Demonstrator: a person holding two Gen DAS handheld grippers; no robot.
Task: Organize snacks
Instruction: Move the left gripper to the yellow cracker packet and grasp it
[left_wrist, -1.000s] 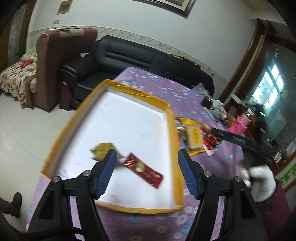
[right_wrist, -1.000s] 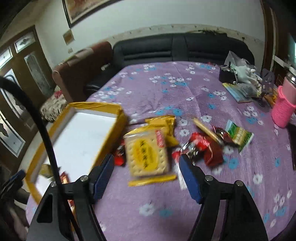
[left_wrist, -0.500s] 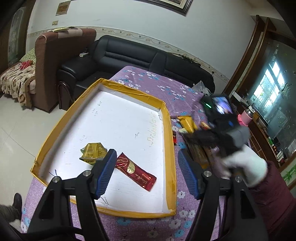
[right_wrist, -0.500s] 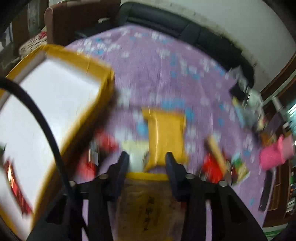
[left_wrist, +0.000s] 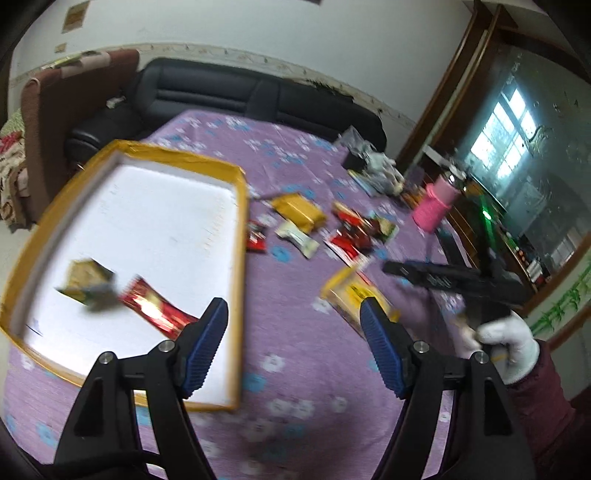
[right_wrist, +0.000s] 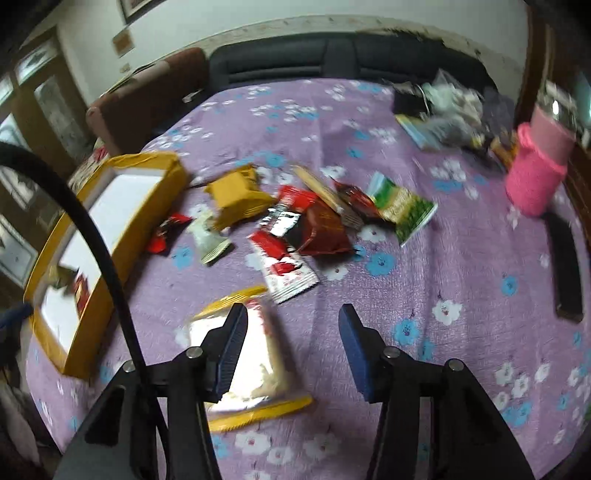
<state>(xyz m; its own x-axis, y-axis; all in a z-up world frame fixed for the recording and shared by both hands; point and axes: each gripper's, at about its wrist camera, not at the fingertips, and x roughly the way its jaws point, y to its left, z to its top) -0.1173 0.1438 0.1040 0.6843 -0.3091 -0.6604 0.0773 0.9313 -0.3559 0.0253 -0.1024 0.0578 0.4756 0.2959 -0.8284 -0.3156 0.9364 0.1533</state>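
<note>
A yellow-rimmed white tray (left_wrist: 242, 206) lies on the purple flowered table and holds a gold packet (left_wrist: 86, 282) and a red packet (left_wrist: 159, 314). My left gripper (left_wrist: 293, 347) is open and empty, over the tray's right rim. A yellow cracker pack (right_wrist: 255, 350) lies flat on the cloth by my right gripper's left finger; it also shows in the left wrist view (left_wrist: 352, 295). My right gripper (right_wrist: 290, 350) is open above the table. Loose snacks lie beyond: a yellow pack (right_wrist: 236, 197), red wrappers (right_wrist: 314, 221), a green packet (right_wrist: 402, 208).
A pink knitted cup (right_wrist: 539, 166) stands at the right, with a black remote (right_wrist: 567, 269) in front of it. Clutter and a booklet (right_wrist: 417, 129) lie at the far right. A black sofa (left_wrist: 229, 92) stands behind the table. The tray also shows in the right wrist view (right_wrist: 92, 314).
My right gripper was shut on the cracker pack half a second ago; now it is open and the pack lies on the cloth. My left gripper has swung right, off the tray's middle.
</note>
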